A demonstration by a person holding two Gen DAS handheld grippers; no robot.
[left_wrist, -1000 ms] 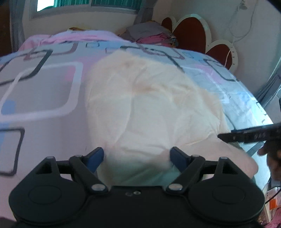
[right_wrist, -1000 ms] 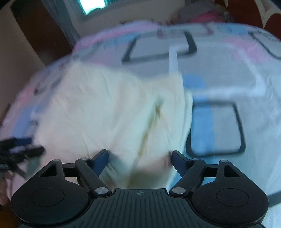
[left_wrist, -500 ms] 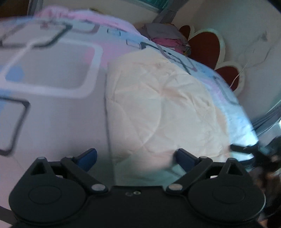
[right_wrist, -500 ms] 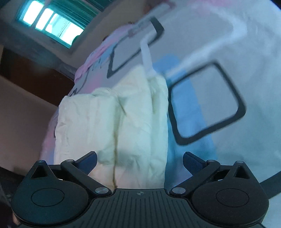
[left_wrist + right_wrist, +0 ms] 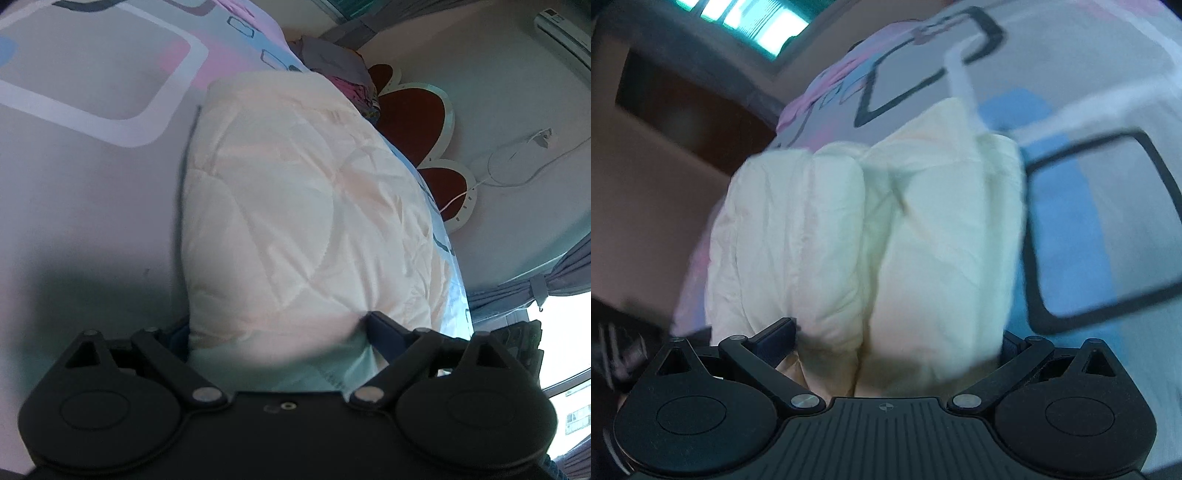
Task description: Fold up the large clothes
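Left wrist view shows the cream quilted padded garment [image 5: 295, 206] mid-frame on the patterned pastel bedsheet [image 5: 74, 192], its near edge between both wide, closing grippers (left gripper [image 5: 277, 328], right gripper [image 5: 897, 339]), so both should bite all layers together before lifting.

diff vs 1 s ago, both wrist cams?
Both grippers dropped in on the cream quilted garment: left gripper and right gripper now straddle its near end, jaws closing, not yet clamped. Both views have rolled. Garment stays folded on the patterned bedsheet.
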